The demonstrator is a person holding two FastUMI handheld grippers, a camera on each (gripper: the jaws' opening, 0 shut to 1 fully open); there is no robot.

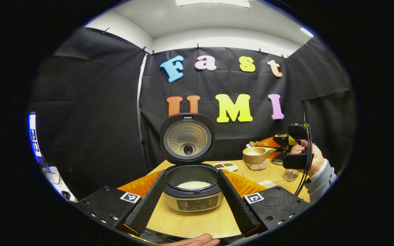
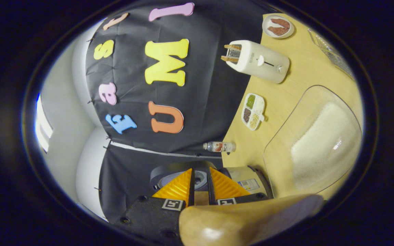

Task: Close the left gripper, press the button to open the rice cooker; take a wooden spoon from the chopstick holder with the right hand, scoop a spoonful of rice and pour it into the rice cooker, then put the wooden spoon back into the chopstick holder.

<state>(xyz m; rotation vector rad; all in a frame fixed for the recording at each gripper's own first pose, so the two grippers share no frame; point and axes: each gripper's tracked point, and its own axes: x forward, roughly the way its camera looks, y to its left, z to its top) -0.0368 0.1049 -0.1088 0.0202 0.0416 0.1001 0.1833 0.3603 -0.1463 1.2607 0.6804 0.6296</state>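
open rice cooker with rice; rice-filled clear tub

Left gripper view faces the open rice cooker close, level; right gripper view rolls sideways, sharing it.

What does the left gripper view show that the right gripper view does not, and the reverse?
Left gripper view alone: rice inside the open rice cooker, its front panel, and the right gripper holding the wooden spoon level over the table. Right gripper view alone: a toaster, a plate, a bottle and a clear rice container. Both: cooker, spoon and the divided dish.
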